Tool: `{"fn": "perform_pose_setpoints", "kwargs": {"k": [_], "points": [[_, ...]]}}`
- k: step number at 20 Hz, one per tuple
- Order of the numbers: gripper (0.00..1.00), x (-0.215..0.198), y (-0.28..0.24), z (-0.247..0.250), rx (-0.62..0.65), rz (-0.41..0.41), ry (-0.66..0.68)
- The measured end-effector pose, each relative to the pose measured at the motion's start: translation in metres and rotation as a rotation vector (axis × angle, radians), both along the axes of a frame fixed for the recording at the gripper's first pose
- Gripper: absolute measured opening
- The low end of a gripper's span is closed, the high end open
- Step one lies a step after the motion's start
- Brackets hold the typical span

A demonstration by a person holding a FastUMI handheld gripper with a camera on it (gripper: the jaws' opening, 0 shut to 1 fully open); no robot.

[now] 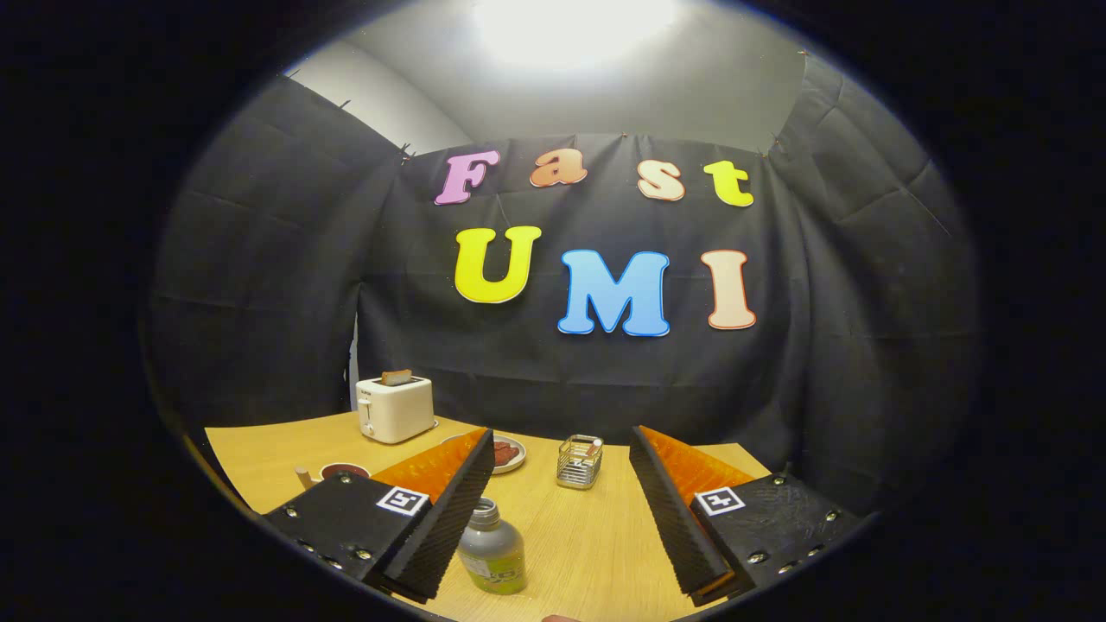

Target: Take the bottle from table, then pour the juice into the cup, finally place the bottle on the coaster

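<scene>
A small bottle (492,551) with pale green juice and a grey cap stands upright on the wooden table (596,536), between my fingers and close to the left finger (432,510). My gripper (562,445) is open wide above the table, with nothing pressed between the ribbed pads. A clear glass cup (580,461) stands beyond the fingertips, near the table's far edge. A round dark red coaster (345,471) lies to the left, partly hidden behind the left finger.
A white toaster (395,408) with a slice in it stands at the far left of the table. A plate (510,453) with reddish food sits behind the left fingertip. A small wooden peg (304,477) stands beside the coaster.
</scene>
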State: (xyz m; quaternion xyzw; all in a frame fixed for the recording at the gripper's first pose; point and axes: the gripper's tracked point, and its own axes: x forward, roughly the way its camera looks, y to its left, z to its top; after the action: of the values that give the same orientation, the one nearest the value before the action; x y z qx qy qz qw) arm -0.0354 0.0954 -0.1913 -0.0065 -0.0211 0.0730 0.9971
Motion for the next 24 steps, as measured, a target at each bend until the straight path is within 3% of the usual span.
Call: {"fn": "perform_pose_setpoints", "kwargs": {"k": [17,24], "points": [[0.97,0.047,0.052,-0.119,0.065,-0.073,0.108],[0.97,0.062,0.056,-0.144,0.005,-0.097,0.143]]}}
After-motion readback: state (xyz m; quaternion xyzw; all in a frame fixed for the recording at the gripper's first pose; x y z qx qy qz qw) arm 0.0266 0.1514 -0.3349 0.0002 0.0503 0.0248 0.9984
